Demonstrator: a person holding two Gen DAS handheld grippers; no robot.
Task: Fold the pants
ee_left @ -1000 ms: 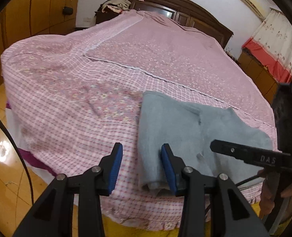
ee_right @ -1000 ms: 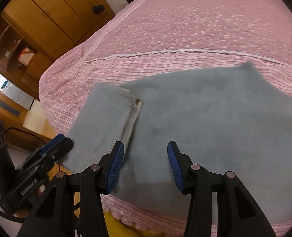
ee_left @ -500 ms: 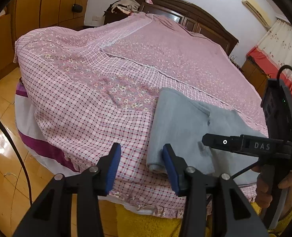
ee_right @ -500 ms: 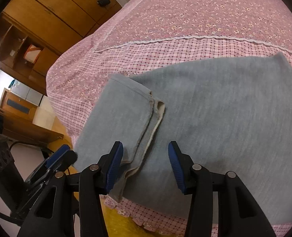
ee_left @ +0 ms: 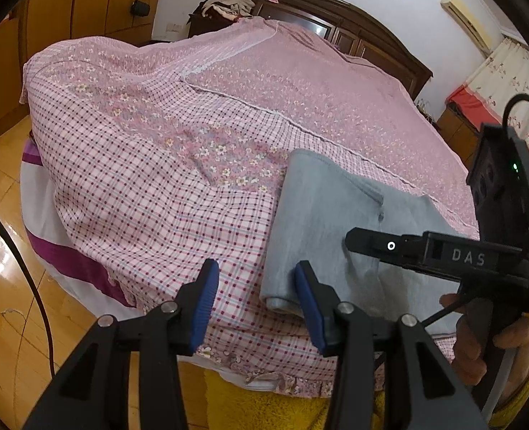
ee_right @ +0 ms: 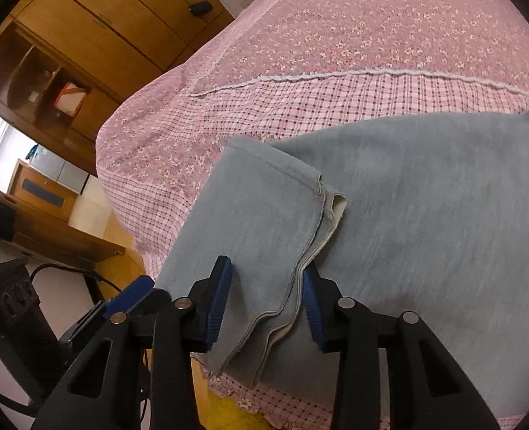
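Grey pants lie folded near the front edge of the bed, one part laid back over the rest. My left gripper is open at the pants' left folded edge, which sits just inside its right pad. In the right wrist view, the stacked hems of the grey pants run down between the jaws of my right gripper. Those jaws are closing, with a gap still showing beside the cloth. The right gripper also shows in the left wrist view, held by a hand over the pants.
A pink checked and flowered bedspread covers the bed up to a dark wooden headboard. Wooden wardrobes stand to the left, above a shiny wooden floor. A black cable hangs at the left. The left gripper's blue tip shows low on the left.
Both grippers have drawn back toward the bed's front edge. The right gripper has shifted left, so the hems now lie between its jaws, and those jaws have narrowed.
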